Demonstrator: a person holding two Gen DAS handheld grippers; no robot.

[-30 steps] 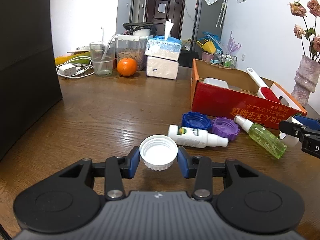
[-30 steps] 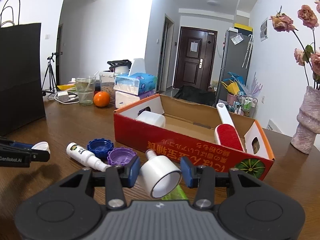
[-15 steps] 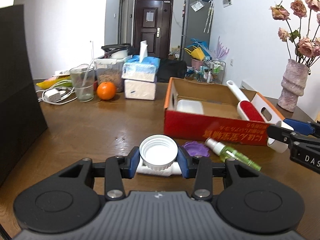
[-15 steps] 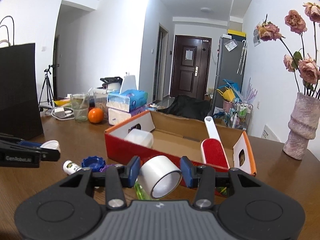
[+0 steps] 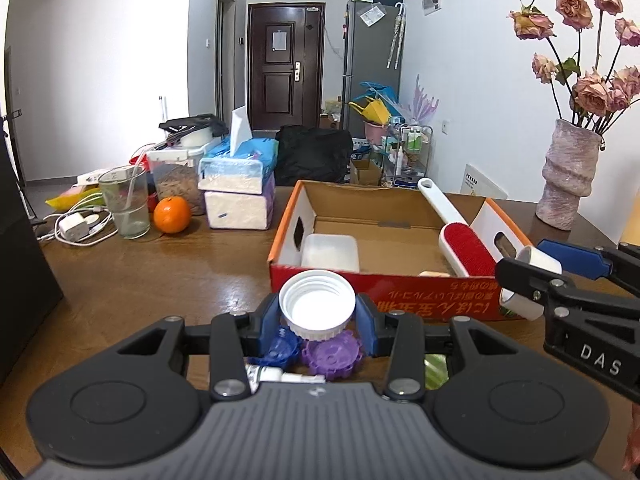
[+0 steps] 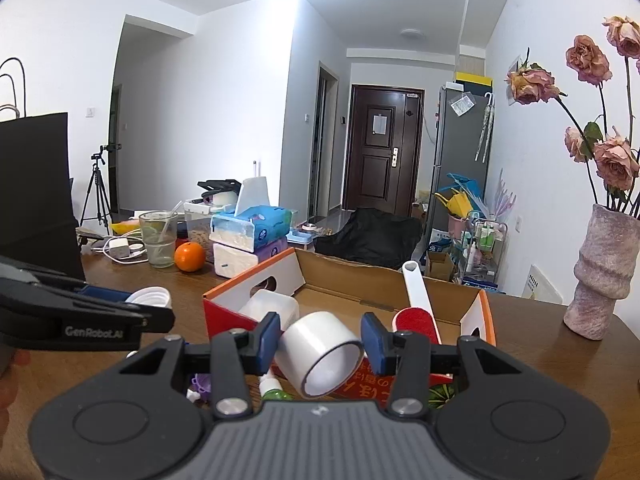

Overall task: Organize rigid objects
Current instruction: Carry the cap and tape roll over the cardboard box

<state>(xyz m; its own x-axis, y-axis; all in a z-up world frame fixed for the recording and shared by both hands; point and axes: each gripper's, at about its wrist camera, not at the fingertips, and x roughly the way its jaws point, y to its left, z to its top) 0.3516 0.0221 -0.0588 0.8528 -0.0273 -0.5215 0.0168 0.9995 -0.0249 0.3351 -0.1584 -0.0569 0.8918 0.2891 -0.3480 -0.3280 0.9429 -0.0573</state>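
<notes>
White ribbed cap (image 5: 317,305), open side up, glossy white tape roll (image 6: 320,353)

Box (image 5: 384,292) sits mid-desk (image 5: 160,280), container (image 5: 330,252) in its 9 o'clock end, lint brush (image 5: 460,236) leaning at its 3 o'clock end. Two caps (image 5: 332,356) and bottles on desk at box's 6 o'clock. Tissue packs (image 5: 240,188), orange (image 5: 172,214), glass (image 5: 125,208) at 10 o'clock; vase (image 5: 568,176) at 2 o'clock.

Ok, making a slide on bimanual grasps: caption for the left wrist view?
Left gripper holds a white cap before the cardboard box; right gripper carries a tape roll.
</notes>
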